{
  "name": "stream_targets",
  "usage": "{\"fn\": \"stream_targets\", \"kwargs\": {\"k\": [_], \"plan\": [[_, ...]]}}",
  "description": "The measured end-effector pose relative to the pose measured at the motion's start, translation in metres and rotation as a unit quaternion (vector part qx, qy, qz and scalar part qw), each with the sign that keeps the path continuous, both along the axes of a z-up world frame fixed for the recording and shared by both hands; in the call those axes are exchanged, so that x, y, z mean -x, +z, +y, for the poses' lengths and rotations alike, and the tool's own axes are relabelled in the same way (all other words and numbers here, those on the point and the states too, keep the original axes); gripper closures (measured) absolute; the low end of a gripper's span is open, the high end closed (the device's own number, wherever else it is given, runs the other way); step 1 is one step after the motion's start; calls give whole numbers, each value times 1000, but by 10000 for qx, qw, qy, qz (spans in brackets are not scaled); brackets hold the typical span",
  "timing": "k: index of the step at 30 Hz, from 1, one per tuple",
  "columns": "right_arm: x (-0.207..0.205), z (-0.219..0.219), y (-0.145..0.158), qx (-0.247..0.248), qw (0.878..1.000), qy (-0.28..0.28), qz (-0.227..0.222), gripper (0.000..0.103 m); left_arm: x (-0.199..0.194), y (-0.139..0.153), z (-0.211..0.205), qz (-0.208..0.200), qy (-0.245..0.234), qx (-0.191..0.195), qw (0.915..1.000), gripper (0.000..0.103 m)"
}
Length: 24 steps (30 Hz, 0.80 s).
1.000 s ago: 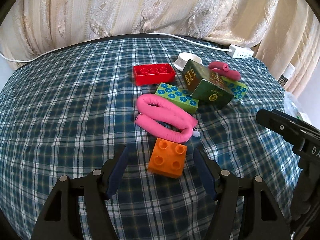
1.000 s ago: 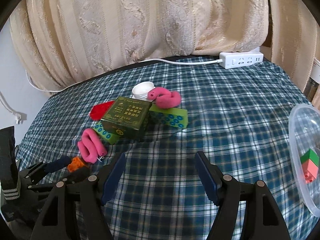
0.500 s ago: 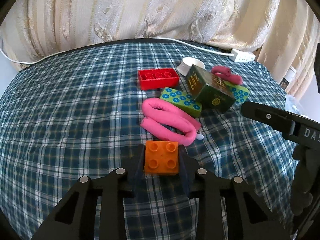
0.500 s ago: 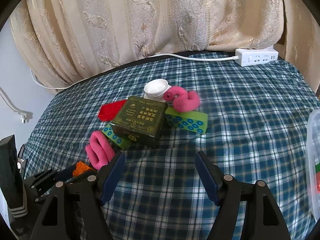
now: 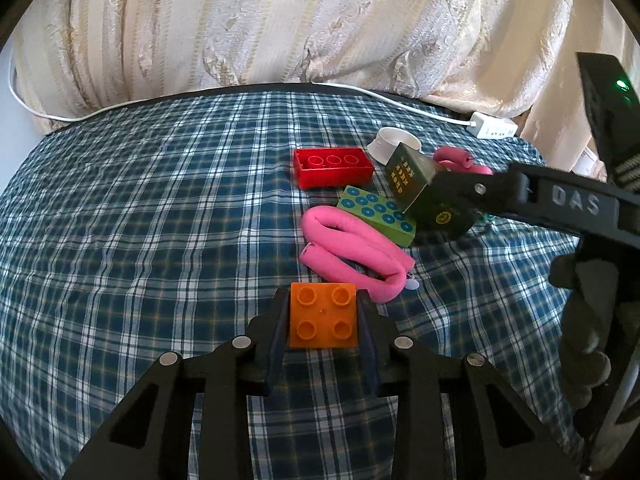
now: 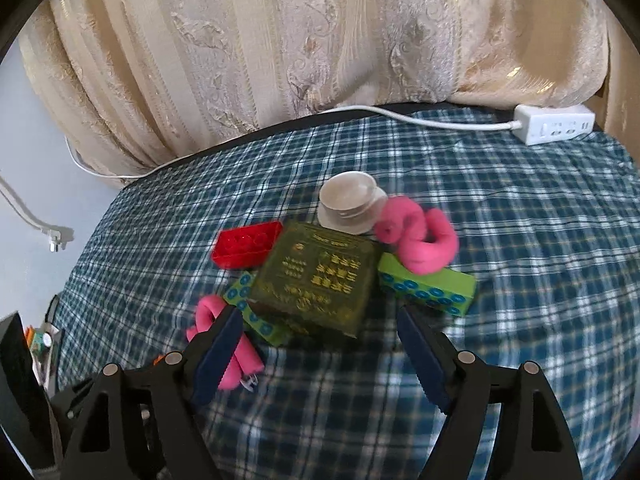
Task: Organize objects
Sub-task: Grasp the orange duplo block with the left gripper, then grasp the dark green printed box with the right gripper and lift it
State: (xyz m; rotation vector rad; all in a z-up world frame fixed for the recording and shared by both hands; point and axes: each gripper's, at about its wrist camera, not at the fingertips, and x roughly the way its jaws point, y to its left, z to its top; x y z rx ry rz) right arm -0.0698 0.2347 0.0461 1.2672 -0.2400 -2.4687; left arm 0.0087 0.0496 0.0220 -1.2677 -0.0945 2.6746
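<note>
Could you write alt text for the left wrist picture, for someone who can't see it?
A hand-held gripper clamps an orange brick above a plaid cloth. Behind lie a pink roll, a red brick and a green box.

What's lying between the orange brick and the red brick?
In the left wrist view, the looped pink foam roller lies between the orange brick and the red brick, with plaid cloth beyond it.

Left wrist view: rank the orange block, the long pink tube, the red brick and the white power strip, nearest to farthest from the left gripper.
1. Orange block, between the fingers.
2. Pink tube, just ahead.
3. Red brick, mid-table.
4. Power strip, far right edge.
</note>
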Motion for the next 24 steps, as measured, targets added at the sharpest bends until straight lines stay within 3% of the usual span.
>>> {"fn": "stream_targets", "kwargs": {"k": [24], "plan": [[34,-23,-15,-13,9997,-133,-206,20,-2,0,-3,-38,160,-41,9999,70]]}}
